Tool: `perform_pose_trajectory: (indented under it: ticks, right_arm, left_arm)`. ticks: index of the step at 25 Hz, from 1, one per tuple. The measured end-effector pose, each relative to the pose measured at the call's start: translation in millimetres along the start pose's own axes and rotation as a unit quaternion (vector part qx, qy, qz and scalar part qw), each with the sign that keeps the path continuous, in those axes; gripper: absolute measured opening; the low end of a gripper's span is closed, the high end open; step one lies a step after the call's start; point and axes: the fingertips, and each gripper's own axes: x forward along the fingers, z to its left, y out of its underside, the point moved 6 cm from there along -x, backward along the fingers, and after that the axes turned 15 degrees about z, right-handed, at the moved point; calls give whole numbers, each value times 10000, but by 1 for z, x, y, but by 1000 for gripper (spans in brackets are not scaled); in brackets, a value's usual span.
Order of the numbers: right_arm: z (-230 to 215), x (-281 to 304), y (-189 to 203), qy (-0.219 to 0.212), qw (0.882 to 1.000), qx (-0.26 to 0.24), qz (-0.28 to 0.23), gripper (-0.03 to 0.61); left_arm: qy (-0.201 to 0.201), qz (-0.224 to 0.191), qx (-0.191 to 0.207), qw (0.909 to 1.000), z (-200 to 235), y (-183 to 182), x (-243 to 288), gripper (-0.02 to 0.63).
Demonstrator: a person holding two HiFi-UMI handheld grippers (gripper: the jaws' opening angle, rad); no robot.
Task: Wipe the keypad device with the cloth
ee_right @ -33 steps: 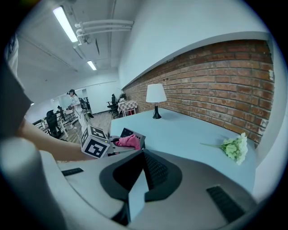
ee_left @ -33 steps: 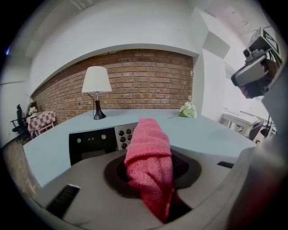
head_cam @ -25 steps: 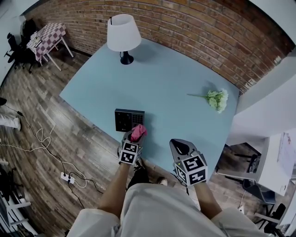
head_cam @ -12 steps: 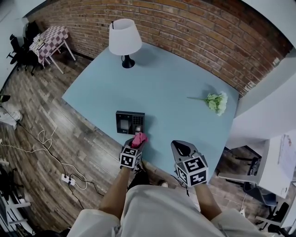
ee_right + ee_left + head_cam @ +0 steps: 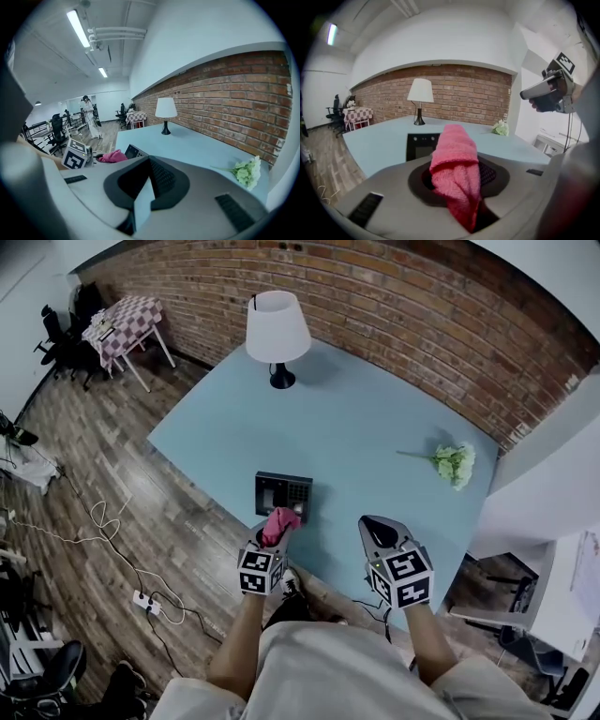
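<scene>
The black keypad device (image 5: 284, 494) lies flat near the front edge of the light blue table (image 5: 366, 418). My left gripper (image 5: 277, 531) hangs just in front of it, shut on a folded pink cloth (image 5: 278, 524). In the left gripper view the cloth (image 5: 455, 159) bulges out between the jaws, and the device (image 5: 419, 144) shows beyond it. My right gripper (image 5: 377, 531) hovers over the table's front edge, to the right of the device, shut and holding nothing. The right gripper view shows its tip (image 5: 150, 180), the cloth (image 5: 111, 156) and the device (image 5: 135, 151).
A white-shaded lamp (image 5: 278, 334) stands at the table's back. A bunch of pale flowers (image 5: 456, 465) lies at its right side. The brick wall (image 5: 422, 306) runs behind. A checkered table (image 5: 122, 320), chairs, cables and a power strip (image 5: 145, 601) are on the wooden floor to the left.
The left gripper has drawn the pink cloth back off the keypad device's near edge toward me. The head camera has shifted, so everything sits further right. The right gripper has stayed in place.
</scene>
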Motion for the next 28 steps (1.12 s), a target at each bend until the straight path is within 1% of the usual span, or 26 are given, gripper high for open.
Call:
perform_pose_trajectory:
  ticks: [8, 11, 15, 21, 25, 28]
  right_arm:
    - [13, -3, -45, -140, 9981, -286, -519, 2]
    - [19, -8, -57, -248, 9957, -481, -753, 2]
    - [27, -26, -70, -373, 9912, -712, -1049, 2]
    - [38, -64, -67, -663, 9838, -1029, -1307, 2]
    - [42, -89, -48, -810, 9808, -1026, -1447, 2]
    - [47, -105, -40, -880, 9806, -936, -1480, 2]
  left_arm:
    - [-482, -647, 245, 9964, 19, -58, -60, 161]
    - [-688, -827, 381, 9935, 20, -76, -81, 161]
    - [-925, -1082, 419, 9889, 9, -89, -113, 161]
    - [-1321, -1386, 492, 9803, -26, -90, -161, 161]
    - [-1457, -1429, 281, 9786, -56, -65, -186, 161]
    - [-1572, -1451, 174, 9767, -73, -54, -211, 161]
